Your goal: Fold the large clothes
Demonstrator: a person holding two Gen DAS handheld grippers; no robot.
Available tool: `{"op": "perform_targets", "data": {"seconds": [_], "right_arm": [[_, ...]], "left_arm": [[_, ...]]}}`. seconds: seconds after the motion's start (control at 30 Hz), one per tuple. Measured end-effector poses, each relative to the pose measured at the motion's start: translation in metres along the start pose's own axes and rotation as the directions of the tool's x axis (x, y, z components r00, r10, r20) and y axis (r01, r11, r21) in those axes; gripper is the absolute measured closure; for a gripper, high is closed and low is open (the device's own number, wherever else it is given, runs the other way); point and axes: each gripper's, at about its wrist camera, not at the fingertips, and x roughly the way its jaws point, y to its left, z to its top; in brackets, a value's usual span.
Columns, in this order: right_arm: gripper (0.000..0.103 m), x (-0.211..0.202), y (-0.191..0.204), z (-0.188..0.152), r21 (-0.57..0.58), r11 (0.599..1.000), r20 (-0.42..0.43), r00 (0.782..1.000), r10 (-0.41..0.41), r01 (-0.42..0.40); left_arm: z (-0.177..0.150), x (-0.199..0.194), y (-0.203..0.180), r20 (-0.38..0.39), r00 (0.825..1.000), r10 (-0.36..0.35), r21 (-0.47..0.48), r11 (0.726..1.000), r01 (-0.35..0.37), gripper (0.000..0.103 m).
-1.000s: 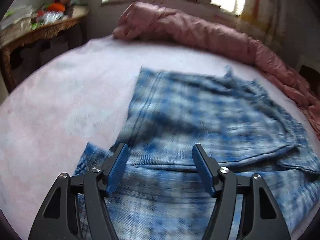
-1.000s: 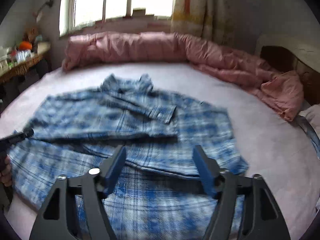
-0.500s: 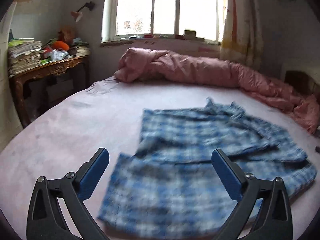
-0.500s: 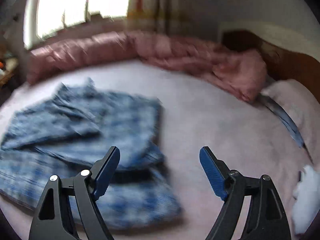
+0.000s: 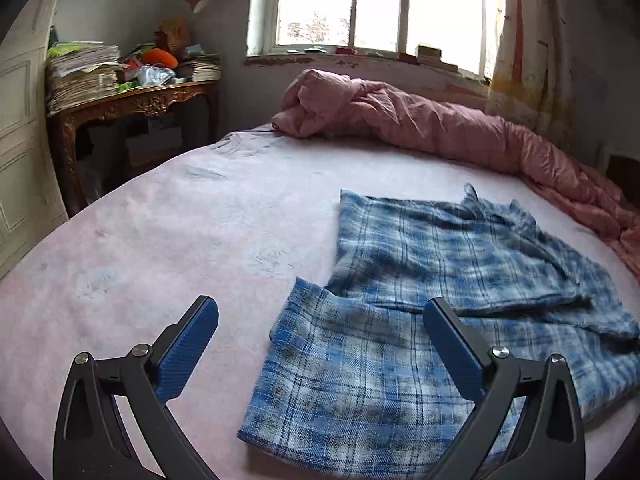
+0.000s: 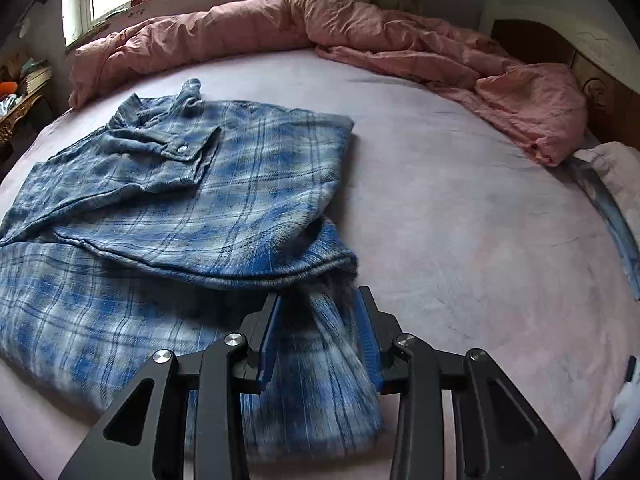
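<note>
The right tool (image 6: pixel 318 312) has just been closing, and its jaws now stand narrow around a bunched lower corner of the plaid shirt (image 6: pixel 168 208); whether the pads already press the cloth I cannot tell. The left tool (image 5: pixel 320 348), wider than a second ago, hangs empty above the shirt's near hem, so the next fold probably starts from the right. The shirt lies on the bed (image 5: pixel 160 240), nearer than the pink duvet (image 5: pixel 420 124). Only the right view shows its buttoned cuff; only the left shows the cluttered surface (image 5: pixel 132 98).

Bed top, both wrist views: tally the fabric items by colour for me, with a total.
Blue plaid: 1, the shirt, a bunch of its hem between the right gripper's closing-in fingers.
Pink: 2, the rumpled duvet and the bed sheet.
Total: 3.
</note>
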Motion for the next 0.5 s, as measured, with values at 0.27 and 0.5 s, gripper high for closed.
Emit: {"op": "perform_targets", "data": {"seconds": [0.27, 0.5], "right_arm": [[0.100, -0.017, -0.016, -0.001, 0.064, 0.984, 0.113, 0.981, 0.158, -0.166], [0.100, -0.078, 0.002, -0.009, -0.177, 0.910, 0.262, 0.873, 0.411, -0.375]], "left_arm": [[-0.001, -0.002, -0.008, 0.021, 1.000, 0.017, 0.038, 0.999, -0.018, 0.001], [-0.001, -0.005, -0.009, 0.034, 0.999, 0.021, 0.035, 0.999, -0.022, 0.001]]}}
